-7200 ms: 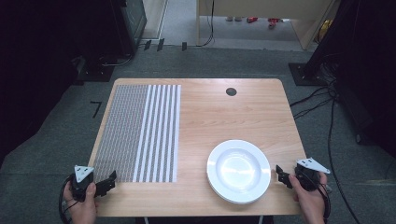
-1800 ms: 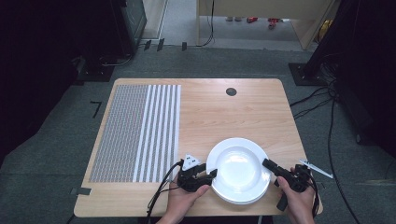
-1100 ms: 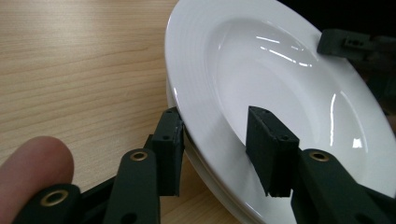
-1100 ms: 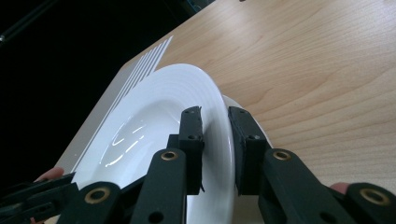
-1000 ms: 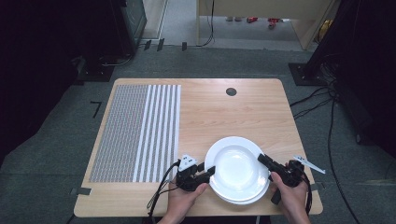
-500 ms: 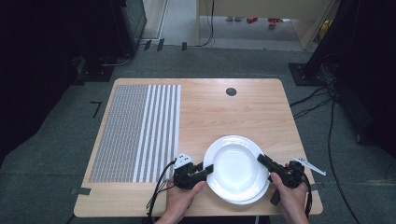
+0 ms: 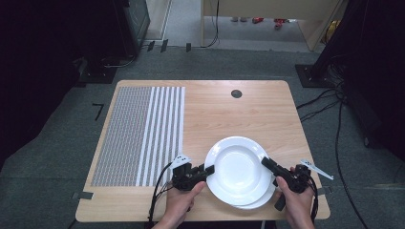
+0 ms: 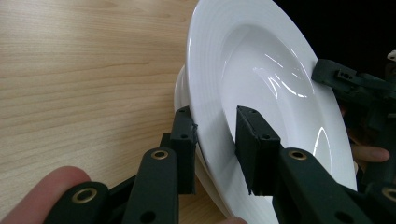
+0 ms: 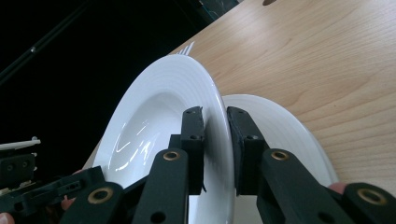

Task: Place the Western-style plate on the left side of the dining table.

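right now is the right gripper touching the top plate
Touching. In the right gripper view, the right gripper has one jaw on each face of the top plate's rim with no gap, above the lower plate.

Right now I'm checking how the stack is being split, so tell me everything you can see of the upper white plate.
The upper white plate is round, glossy and looks ceramic, with a deep well and a broad, finely ridged rim. It sits shifted off the lower plate on the wooden table. The left gripper has its jaws astride the rim on one side, one jaw not quite touching, and the right gripper clamps the opposite rim. It appears empty and clean.
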A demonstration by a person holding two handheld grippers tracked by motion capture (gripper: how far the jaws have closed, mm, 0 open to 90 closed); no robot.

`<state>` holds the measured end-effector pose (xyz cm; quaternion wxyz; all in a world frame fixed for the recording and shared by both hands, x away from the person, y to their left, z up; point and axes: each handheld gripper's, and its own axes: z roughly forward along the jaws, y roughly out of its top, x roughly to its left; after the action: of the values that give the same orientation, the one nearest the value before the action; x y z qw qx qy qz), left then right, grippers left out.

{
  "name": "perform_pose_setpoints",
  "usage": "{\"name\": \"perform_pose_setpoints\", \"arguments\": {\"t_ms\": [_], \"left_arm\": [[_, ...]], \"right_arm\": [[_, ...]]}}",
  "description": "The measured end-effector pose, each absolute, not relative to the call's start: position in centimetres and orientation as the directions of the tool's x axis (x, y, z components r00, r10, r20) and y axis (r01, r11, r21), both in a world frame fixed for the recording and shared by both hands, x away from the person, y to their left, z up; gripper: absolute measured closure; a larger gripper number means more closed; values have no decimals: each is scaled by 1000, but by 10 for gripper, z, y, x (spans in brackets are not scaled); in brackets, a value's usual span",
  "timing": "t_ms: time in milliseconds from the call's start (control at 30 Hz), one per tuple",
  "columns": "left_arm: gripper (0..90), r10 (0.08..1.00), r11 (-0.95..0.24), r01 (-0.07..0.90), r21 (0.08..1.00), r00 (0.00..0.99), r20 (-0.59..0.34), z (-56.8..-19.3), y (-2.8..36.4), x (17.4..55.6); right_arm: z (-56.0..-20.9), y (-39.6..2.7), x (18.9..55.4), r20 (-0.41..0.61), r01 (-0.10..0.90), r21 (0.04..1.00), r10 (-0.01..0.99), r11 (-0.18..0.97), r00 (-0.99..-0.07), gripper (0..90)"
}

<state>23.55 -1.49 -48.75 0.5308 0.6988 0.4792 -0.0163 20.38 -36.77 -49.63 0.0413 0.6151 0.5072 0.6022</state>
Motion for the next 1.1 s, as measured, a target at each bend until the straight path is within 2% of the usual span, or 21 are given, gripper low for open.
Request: {"name": "perform_pose_setpoints", "arguments": {"t_ms": [567, 1100], "left_arm": [[719, 650, 47, 678, 734, 537, -538, -468, 14, 245], [741, 669, 135, 659, 740, 490, -559, -449, 68, 260]], "right_arm": [[-479, -343, 211, 692, 572, 678, 663, -462, -285, 794], [-460, -293, 239, 684, 577, 695, 640, -428, -349, 798]]}}
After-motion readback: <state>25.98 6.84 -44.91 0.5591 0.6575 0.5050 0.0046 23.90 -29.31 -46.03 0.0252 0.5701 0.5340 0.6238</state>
